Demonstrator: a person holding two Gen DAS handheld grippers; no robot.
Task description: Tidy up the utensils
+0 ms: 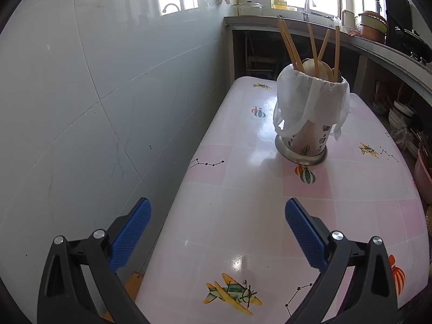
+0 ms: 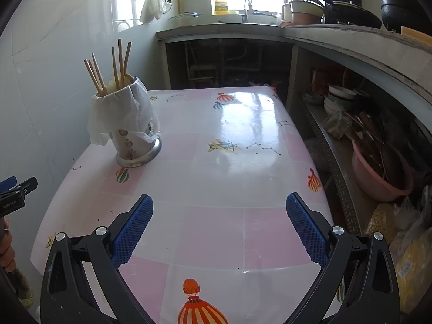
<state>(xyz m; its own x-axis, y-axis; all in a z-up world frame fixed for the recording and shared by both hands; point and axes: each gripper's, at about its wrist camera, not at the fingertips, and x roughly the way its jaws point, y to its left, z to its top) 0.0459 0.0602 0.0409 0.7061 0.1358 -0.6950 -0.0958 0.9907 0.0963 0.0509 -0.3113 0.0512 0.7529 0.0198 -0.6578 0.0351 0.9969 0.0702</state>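
Observation:
A perforated metal utensil holder (image 1: 305, 143) (image 2: 135, 145) lined with a white plastic bag (image 1: 310, 100) (image 2: 118, 113) stands upright on the pink checked table (image 1: 243, 216) (image 2: 216, 178). Several wooden chopsticks (image 1: 290, 46) (image 2: 118, 64) and pale spoons (image 1: 314, 67) stick out of its top. My left gripper (image 1: 218, 213) hangs open over the table's near left corner, well short of the holder, with nothing between its blue pads. My right gripper (image 2: 219, 210) is open over the table's near edge, empty. The left gripper's tip (image 2: 16, 191) shows at the right wrist view's left border.
A tiled wall (image 1: 81, 94) runs along the table's left side. Beyond and to the right a counter (image 2: 351, 46) carries pots and pans; shelves under it hold stacked bowls (image 2: 337, 100) and a pink basin (image 2: 378, 172). A person's hand (image 2: 5, 243) shows at lower left.

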